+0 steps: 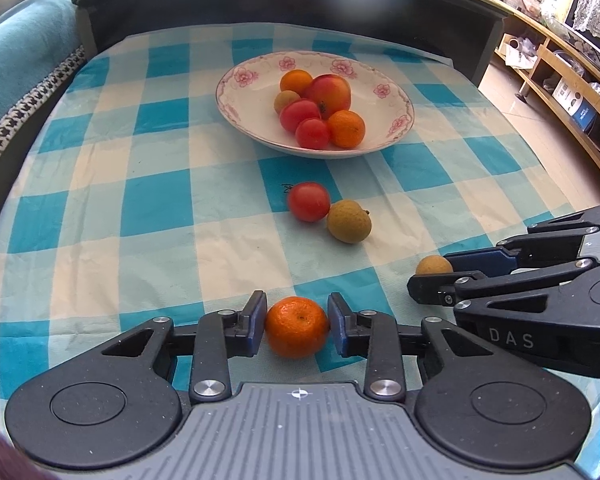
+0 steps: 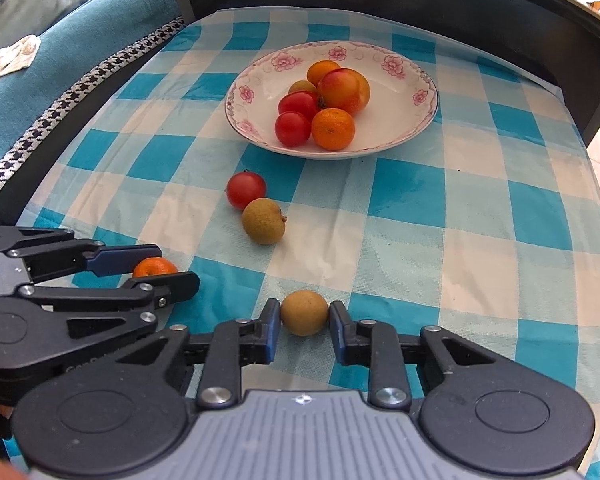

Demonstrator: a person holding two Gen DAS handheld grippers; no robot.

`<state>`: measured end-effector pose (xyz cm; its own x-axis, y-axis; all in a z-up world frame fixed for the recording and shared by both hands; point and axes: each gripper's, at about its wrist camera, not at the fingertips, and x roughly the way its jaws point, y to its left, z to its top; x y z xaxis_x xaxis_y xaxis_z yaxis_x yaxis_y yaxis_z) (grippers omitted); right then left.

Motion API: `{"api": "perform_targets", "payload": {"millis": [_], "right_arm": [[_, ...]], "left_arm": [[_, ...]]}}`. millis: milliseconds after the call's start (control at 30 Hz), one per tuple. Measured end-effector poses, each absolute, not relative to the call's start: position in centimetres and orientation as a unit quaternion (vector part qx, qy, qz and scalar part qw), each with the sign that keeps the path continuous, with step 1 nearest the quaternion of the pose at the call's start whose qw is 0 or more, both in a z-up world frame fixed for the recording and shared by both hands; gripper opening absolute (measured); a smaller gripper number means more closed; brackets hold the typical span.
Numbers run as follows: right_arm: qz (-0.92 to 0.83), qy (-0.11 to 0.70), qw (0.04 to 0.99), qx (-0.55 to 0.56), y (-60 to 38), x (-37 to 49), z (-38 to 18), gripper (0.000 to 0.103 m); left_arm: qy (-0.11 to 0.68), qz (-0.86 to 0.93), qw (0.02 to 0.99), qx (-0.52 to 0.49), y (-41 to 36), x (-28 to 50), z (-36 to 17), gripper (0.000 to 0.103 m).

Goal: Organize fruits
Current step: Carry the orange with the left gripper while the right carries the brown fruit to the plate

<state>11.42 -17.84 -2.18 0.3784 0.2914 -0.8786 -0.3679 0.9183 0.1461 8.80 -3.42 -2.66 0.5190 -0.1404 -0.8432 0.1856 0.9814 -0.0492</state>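
Observation:
A small mandarin (image 1: 296,328) sits on the checked cloth between the blue pads of my left gripper (image 1: 297,312), which is shut on it. My right gripper (image 2: 305,314) is shut on a brown longan (image 2: 304,313) resting on the cloth. Each wrist view shows the other gripper beside it: the right gripper (image 1: 430,270) with its longan (image 1: 434,265), the left gripper (image 2: 168,270) with its mandarin (image 2: 155,267). Farther off, a red tomato (image 1: 309,201) touches a second longan (image 1: 348,221). Behind them a flowered bowl (image 1: 236,92) holds several fruits.
The blue and white checked cloth (image 1: 140,208) covers the table. A dark raised wall (image 1: 260,0) borders its far side. A teal sofa (image 1: 24,48) lies to the left, and wooden shelves (image 1: 560,76) stand to the right across the floor.

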Motion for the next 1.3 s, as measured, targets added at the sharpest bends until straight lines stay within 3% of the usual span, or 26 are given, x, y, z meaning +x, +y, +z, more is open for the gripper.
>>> {"api": "perform_targets", "payload": {"millis": [1300], "right_arm": [[0.193, 0.473, 0.859, 0.032, -19.4, 15.5, 1.8, 0.029]], "left_arm": [[0.434, -0.100, 0.895, 0.003, -4.2, 15.3, 1.4, 0.039]]}}
